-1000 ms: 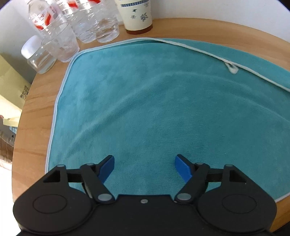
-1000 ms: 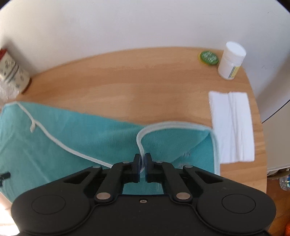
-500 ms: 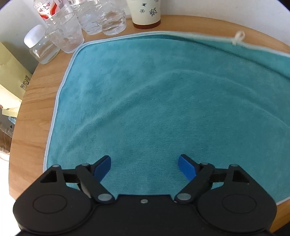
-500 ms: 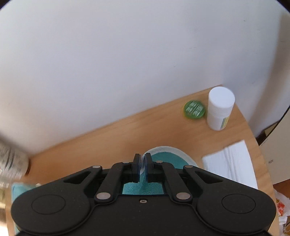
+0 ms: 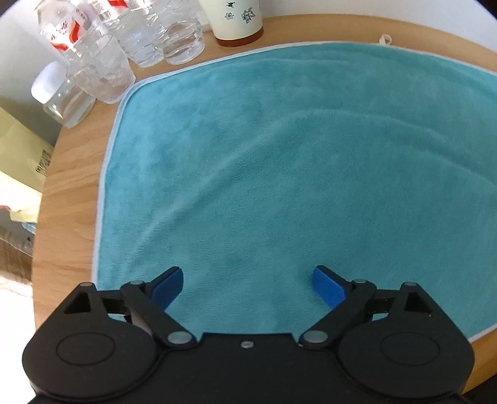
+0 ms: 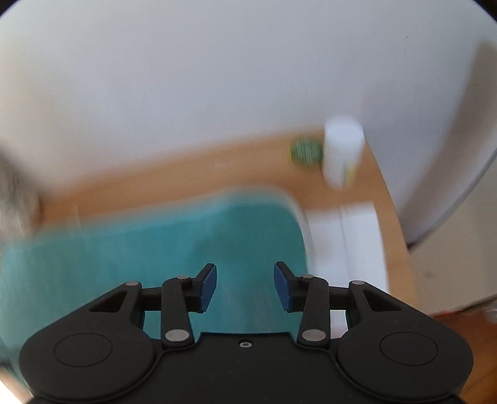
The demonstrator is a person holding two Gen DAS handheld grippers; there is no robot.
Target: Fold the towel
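Observation:
A teal towel (image 5: 279,161) with a pale hem lies spread flat on the round wooden table (image 5: 71,174); a small white loop (image 5: 384,39) sticks out of its far edge. My left gripper (image 5: 247,284) hovers open over the towel's near edge with nothing between its blue pads. The right wrist view is blurred. There my right gripper (image 6: 244,287) is open above the towel (image 6: 155,248), close to its far right corner, holding nothing.
Several clear plastic bottles (image 5: 124,40) and a floral cup (image 5: 237,20) crowd the table's far left. On the right side stand a white pill bottle (image 6: 341,152) and a green lid (image 6: 306,150), with a white folded tissue (image 6: 351,248) beside the towel. A white wall rises behind.
My right gripper carried the towel corner out to the far right, then let go and opened. The towel now lies spread flat. My left gripper stayed open over the near edge.

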